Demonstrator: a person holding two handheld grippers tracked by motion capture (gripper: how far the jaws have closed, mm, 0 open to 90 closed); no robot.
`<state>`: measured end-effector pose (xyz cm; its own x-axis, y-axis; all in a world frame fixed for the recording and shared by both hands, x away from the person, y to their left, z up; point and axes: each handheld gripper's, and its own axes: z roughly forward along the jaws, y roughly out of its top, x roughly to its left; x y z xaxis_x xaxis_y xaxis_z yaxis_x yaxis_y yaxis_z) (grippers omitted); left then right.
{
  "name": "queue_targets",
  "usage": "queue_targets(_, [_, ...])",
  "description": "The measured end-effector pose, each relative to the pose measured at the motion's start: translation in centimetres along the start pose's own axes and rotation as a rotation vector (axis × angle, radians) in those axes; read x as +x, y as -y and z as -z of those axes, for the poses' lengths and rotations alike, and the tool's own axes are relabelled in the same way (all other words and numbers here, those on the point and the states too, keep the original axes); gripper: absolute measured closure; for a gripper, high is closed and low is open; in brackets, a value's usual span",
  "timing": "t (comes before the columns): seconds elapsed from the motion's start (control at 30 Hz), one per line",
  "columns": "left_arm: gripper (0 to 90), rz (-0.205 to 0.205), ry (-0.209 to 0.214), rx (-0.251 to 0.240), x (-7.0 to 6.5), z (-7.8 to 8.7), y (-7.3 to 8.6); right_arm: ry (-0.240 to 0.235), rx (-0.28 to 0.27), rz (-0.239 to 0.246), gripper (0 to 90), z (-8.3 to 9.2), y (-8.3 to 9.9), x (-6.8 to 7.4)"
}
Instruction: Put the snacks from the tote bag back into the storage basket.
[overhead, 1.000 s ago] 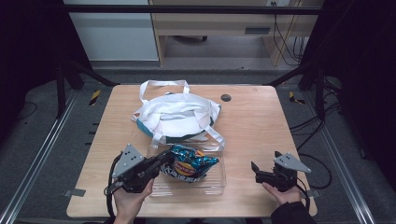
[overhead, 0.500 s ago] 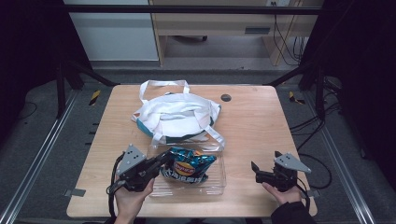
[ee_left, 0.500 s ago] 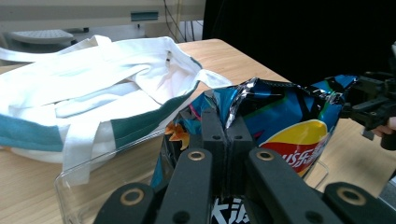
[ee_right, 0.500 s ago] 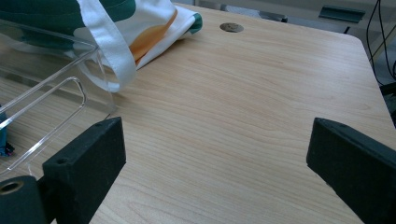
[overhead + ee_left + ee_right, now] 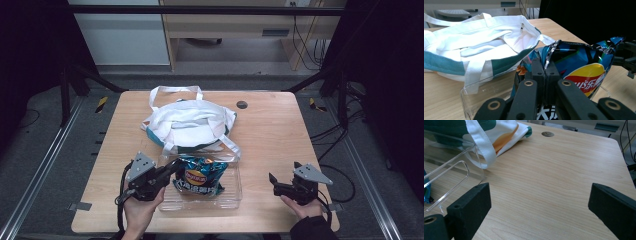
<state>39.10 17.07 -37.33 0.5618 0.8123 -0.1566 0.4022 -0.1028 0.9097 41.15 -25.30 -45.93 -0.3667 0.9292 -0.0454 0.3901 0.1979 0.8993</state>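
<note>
Crisp bag point(image 5: 584, 67) pinched by left hand-held gripper point(image 5: 544, 75).

Even overhead light falls on the pale wooden surface point(image 5: 270, 130), while the surroundings sink into deep black. Shadows are soft and short. The crisp bag point(image 5: 584, 65) shows small glints. The nearest tongs blur slightly in both gripper views.

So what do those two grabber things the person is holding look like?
Both are black. The left gripper and the right gripper each carry a grey three-cornered plate on top and trail a black cable. Their jaws are blocky black pads on arms with round bolt holes. A dark sleeve shows at the right wrist.
</note>
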Motion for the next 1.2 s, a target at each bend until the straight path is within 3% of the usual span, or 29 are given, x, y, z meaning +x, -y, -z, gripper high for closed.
queue_targets(1.03, [87.3,0.063,-0.037,-0.011,1.5,-3.2,-1.5,0.0,0.006,0.0,4.7,-0.2,0.0,-0.1])
queue_targets(1.2, [86.3,0.054,-0.042,-0.012,1.8,-3.9,-1.7,0.003,0.007,0.002,4.7,-0.2,0.1,-0.1])
